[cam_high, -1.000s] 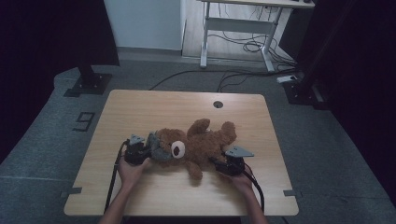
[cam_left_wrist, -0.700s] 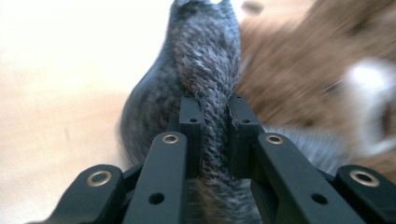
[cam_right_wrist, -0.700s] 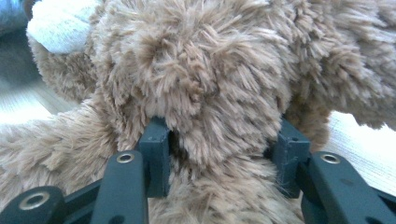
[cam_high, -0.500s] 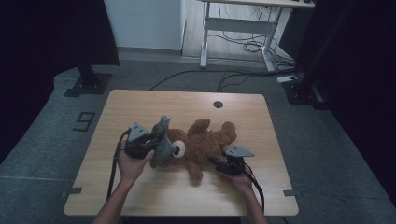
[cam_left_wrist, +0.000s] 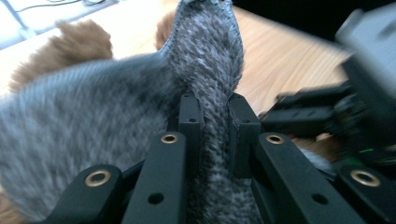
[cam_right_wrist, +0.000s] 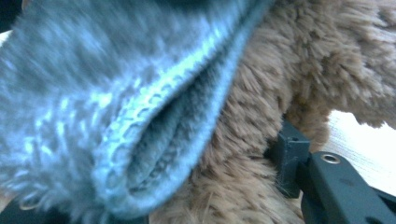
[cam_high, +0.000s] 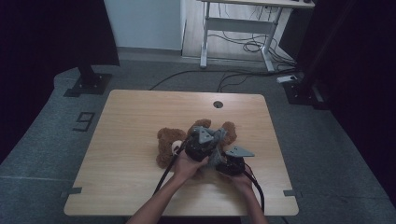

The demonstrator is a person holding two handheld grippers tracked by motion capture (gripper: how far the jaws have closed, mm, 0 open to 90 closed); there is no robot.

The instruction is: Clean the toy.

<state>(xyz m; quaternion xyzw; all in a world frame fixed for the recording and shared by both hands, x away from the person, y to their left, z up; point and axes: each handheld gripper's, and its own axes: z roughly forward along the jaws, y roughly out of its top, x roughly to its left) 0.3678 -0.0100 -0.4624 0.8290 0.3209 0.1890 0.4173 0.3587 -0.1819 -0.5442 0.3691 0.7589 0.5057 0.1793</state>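
Note:
A brown teddy bear (cam_high: 166, 143) lies on the wooden table (cam_high: 135, 116), its head to the left. My left gripper (cam_high: 214, 140) is over the bear's body, shut on a fold of grey knitted cloth (cam_left_wrist: 93, 116) that stands up between its jaws (cam_left_wrist: 217, 116). The cloth (cam_high: 217, 136) drapes across the bear next to the right gripper (cam_high: 219, 161). In the right gripper view the cloth (cam_right_wrist: 116, 93) hangs over brown fur (cam_right_wrist: 280, 60). My right gripper (cam_right_wrist: 159, 182) is closed on the bear's fur; one finger (cam_right_wrist: 292, 154) shows, the other is hidden under the cloth.
A round cable hole (cam_high: 218, 104) sits near the table's far edge. The gripper cables (cam_high: 163, 175) trail toward the near edge. Beyond the table stand a desk frame (cam_high: 233, 28) with floor cables and a dark stand (cam_high: 88, 79) at the left.
My left gripper has carried the grey cloth from the bear's head rightward and slightly up, over the body, close to the right gripper. The right gripper has stayed put.

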